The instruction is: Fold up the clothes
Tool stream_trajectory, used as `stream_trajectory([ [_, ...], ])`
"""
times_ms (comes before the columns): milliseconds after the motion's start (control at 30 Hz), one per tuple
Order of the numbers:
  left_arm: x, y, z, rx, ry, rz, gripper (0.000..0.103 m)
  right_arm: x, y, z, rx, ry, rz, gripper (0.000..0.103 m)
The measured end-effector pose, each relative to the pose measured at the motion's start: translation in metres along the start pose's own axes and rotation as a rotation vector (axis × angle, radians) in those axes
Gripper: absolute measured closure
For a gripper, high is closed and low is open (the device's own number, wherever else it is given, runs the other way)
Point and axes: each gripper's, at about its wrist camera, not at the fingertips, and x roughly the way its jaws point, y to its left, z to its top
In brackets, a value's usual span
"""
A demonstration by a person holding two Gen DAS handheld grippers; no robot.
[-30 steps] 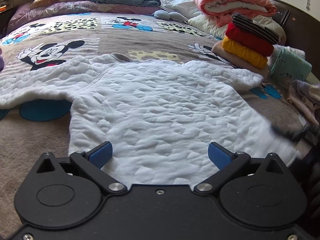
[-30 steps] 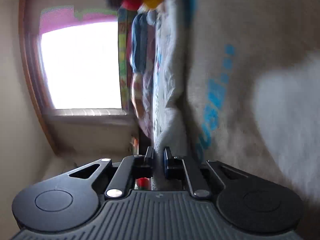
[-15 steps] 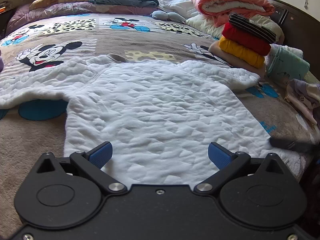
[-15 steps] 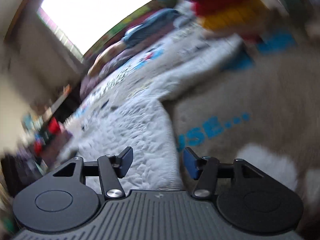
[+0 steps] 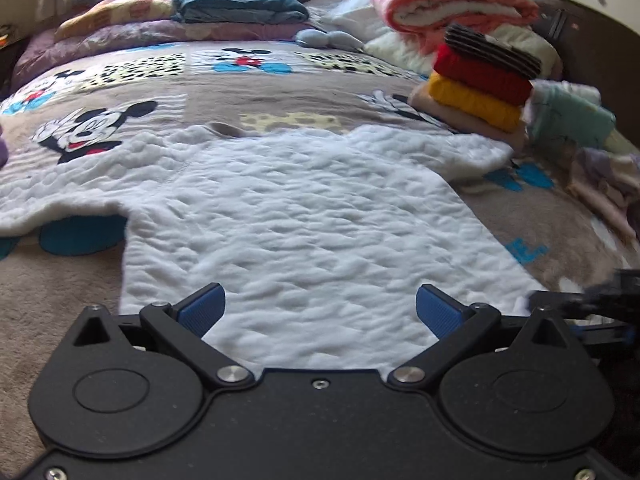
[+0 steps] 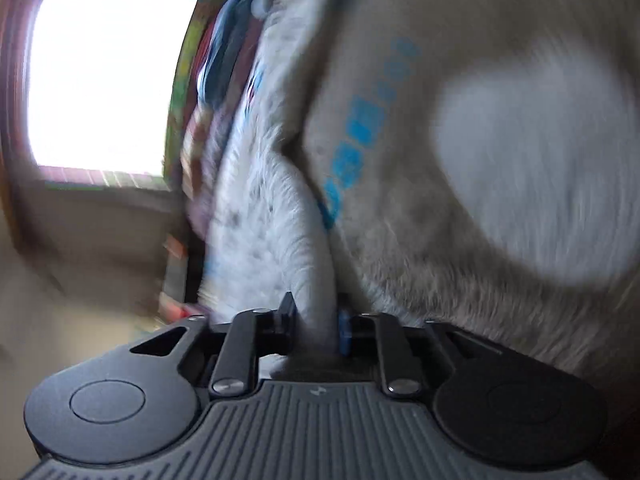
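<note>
A white quilted top lies spread flat on the cartoon-print bedspread, hem toward me and sleeves out to both sides. My left gripper hovers over the hem, open wide, blue pads apart with nothing between them. In the right wrist view, tilted sideways and blurred, my right gripper is shut on a fold of the white top at its lower right corner. The right gripper also shows as a dark blur at that corner in the left wrist view.
A stack of folded clothes, striped, red and yellow, stands at the back right under a pink blanket. A mint-green garment and pale loose clothes lie at the right edge. Pillows line the headboard. A bright window shows in the right wrist view.
The right gripper was open over the top's edge half a second ago and has now rolled sideways and shut on the corner. The left gripper stayed open and edged slightly forward.
</note>
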Motion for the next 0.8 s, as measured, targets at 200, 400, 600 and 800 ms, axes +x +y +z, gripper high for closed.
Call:
stream_trajectory([
  [200, -0.009, -0.024, 0.000, 0.017, -0.076, -0.068, 0.022, -0.020, 0.047, 0.012, -0.375, -0.111, -0.136, 0.055],
  [400, 0.003, -0.107, -0.018, 0.214, -0.146, -0.141, 0.057, 0.005, 0.078, 0.043, -0.608, -0.104, -0.119, 0.065],
  [600, 0.024, -0.145, -0.030, 0.351, -0.112, -0.119, 0.057, 0.047, 0.107, 0.080, -0.816, -0.019, -0.063, 0.069],
  [800, 0.000, -0.176, -0.062, 0.605, -0.116, -0.034, 0.021, 0.089, 0.118, 0.115, -0.932, 0.119, -0.012, 0.069],
])
